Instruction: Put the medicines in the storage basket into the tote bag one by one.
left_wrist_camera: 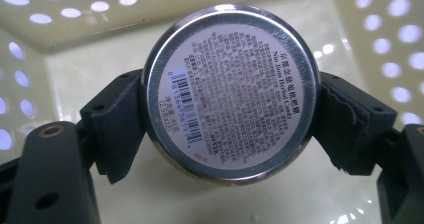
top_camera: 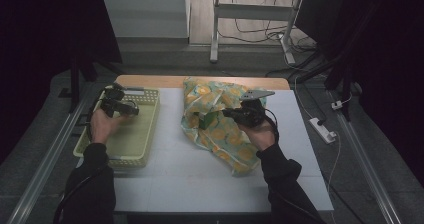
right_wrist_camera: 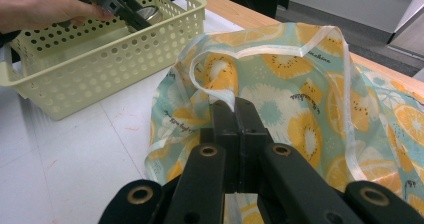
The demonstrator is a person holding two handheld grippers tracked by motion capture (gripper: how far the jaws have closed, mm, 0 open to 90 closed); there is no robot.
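Observation:
A round metal tin [left_wrist_camera: 231,91] with a printed label and barcode is clamped between the pads of my left gripper [left_wrist_camera: 231,126], which is shut on it. It hangs inside the pale yellow perforated basket [top_camera: 145,134] at the table's left; the same tin [right_wrist_camera: 150,14] shows over the basket [right_wrist_camera: 100,64] in the right gripper view. A fabric bag [top_camera: 220,129] printed with orange and kiwi slices lies in the middle of the table. My right gripper [right_wrist_camera: 235,109] is shut on the bag's white-edged handle [right_wrist_camera: 215,91], lifting it a little above the bag [right_wrist_camera: 300,89].
The white table top [top_camera: 175,169] has a wooden strip along its far edge. A power strip [top_camera: 322,130] and cables lie on the floor to the right. Metal desk legs [top_camera: 215,29] stand behind the table.

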